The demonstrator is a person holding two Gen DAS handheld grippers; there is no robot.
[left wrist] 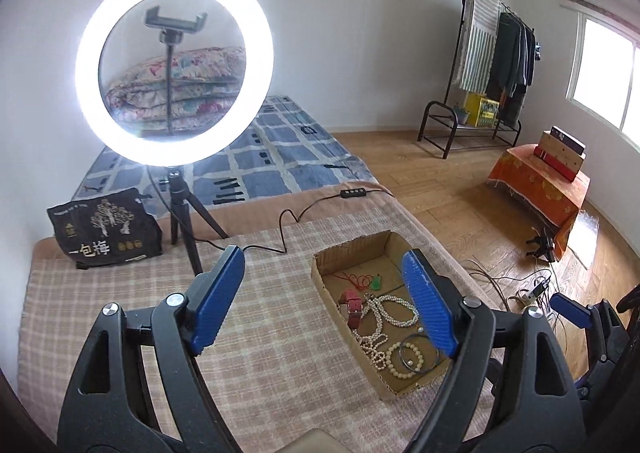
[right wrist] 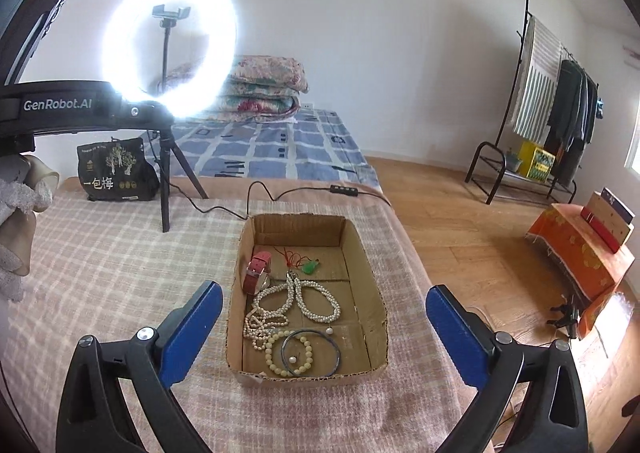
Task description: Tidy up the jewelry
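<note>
A shallow cardboard box sits on the plaid table cover. It holds a red-strapped watch, a green pendant on red cord, white pearl necklaces, a cream bead bracelet and a dark bangle. The jewelry also shows in the left wrist view, with the pearl necklaces and watch. My right gripper is open and empty, above the box's near end. My left gripper is open and empty, left of and above the box.
A lit ring light on a tripod stands at the table's back, its cable running right past the box. A black printed bag sits at the back left. Beyond are a mattress, clothes rack and orange-covered stand.
</note>
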